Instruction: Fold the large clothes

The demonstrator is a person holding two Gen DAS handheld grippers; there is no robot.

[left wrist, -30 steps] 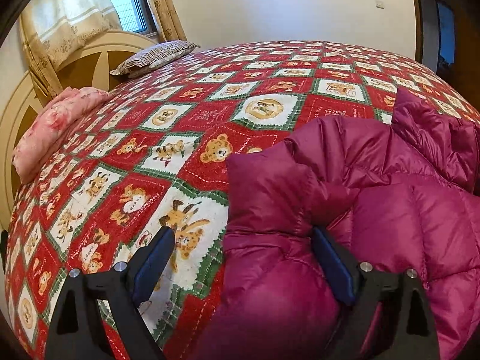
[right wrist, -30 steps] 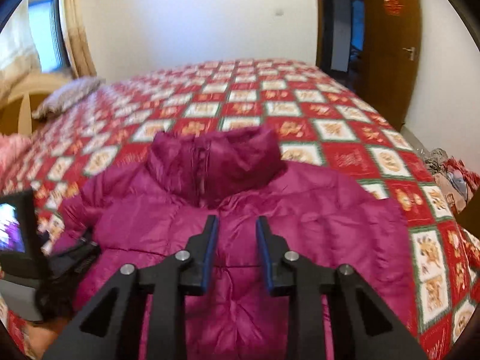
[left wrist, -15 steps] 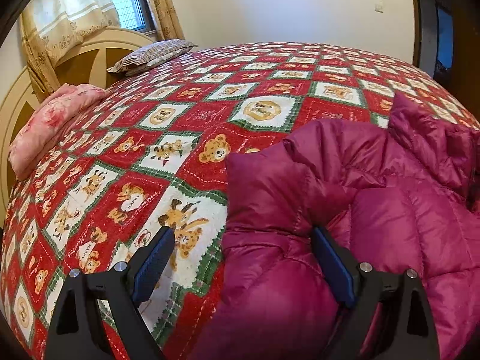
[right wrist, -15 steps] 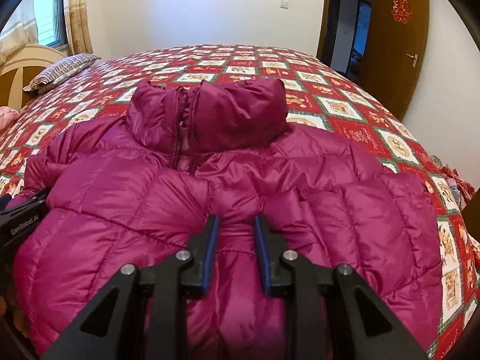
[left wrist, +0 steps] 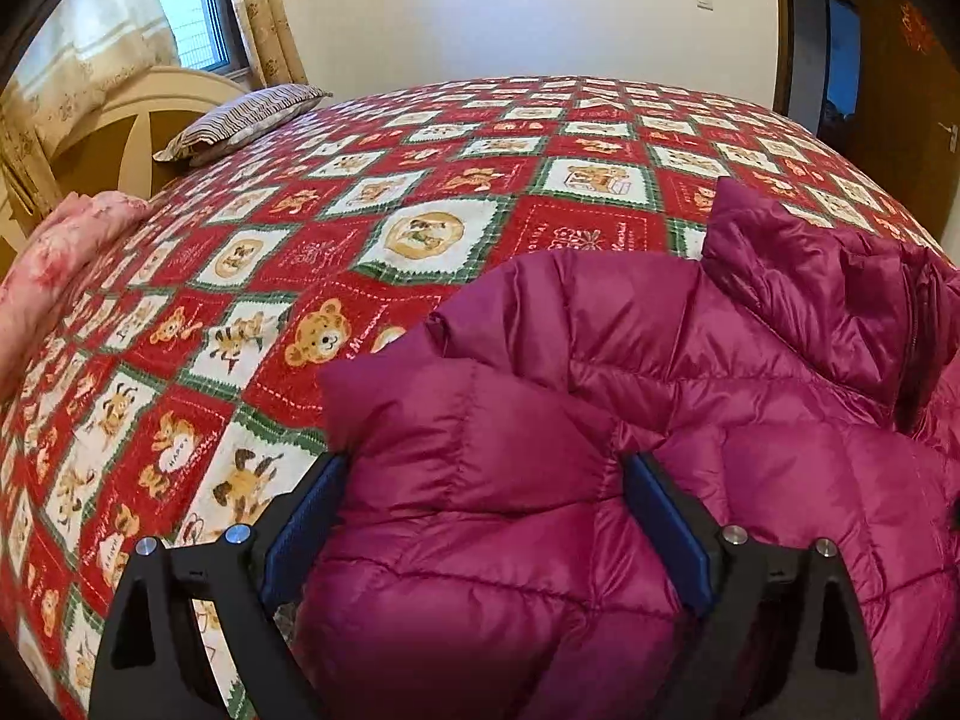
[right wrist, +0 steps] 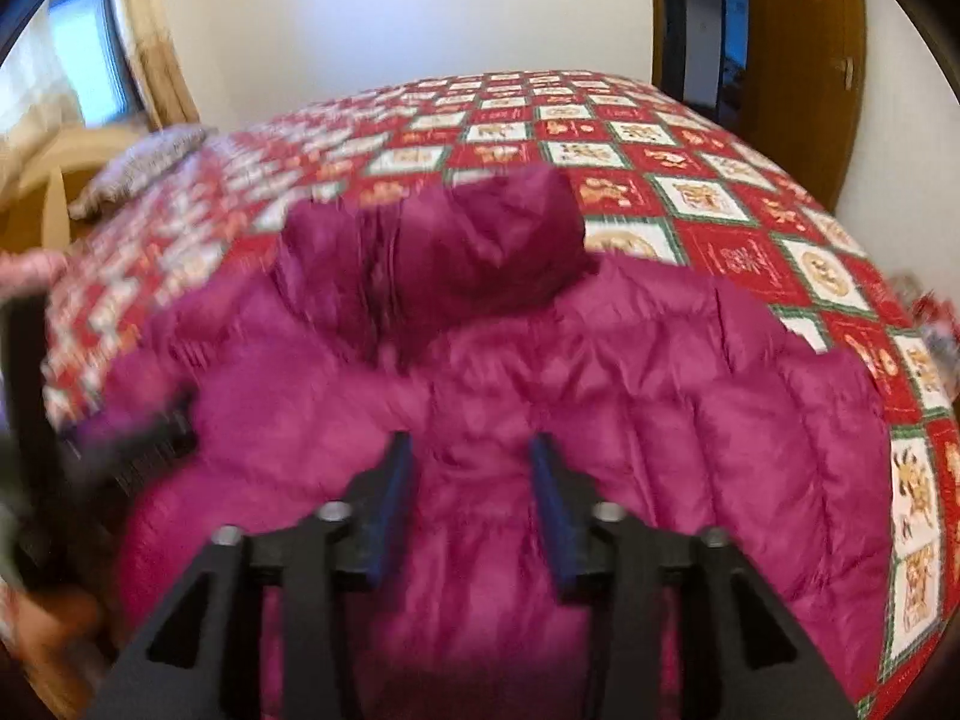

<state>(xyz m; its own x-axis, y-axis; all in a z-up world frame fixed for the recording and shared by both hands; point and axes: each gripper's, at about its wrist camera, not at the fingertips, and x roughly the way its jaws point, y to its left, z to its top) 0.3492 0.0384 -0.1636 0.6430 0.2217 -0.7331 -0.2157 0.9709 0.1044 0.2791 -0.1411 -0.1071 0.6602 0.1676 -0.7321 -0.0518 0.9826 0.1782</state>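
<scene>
A magenta puffer jacket point(right wrist: 540, 384) lies front up on the bed, its collar point(right wrist: 432, 258) standing up at the far end. In the left wrist view the jacket point(left wrist: 690, 420) fills the lower right. My left gripper point(left wrist: 483, 474) is wide open, its jaws on either side of the jacket's folded left sleeve point(left wrist: 456, 456). My right gripper point(right wrist: 471, 456) is open above the jacket's middle front, with nothing held. The left gripper also shows at the left edge of the right wrist view point(right wrist: 138, 438), blurred.
The bed carries a red, white and green bear-print quilt point(left wrist: 372, 228). A striped pillow point(left wrist: 240, 120) and a pink folded blanket point(left wrist: 54, 258) lie near the cream headboard point(left wrist: 120, 120). A wooden door point(right wrist: 798, 66) stands at the right.
My right gripper has opened from nearly shut and pulled back a little over the jacket; its view is now blurred. My left gripper stays open around the sleeve, shifted slightly forward.
</scene>
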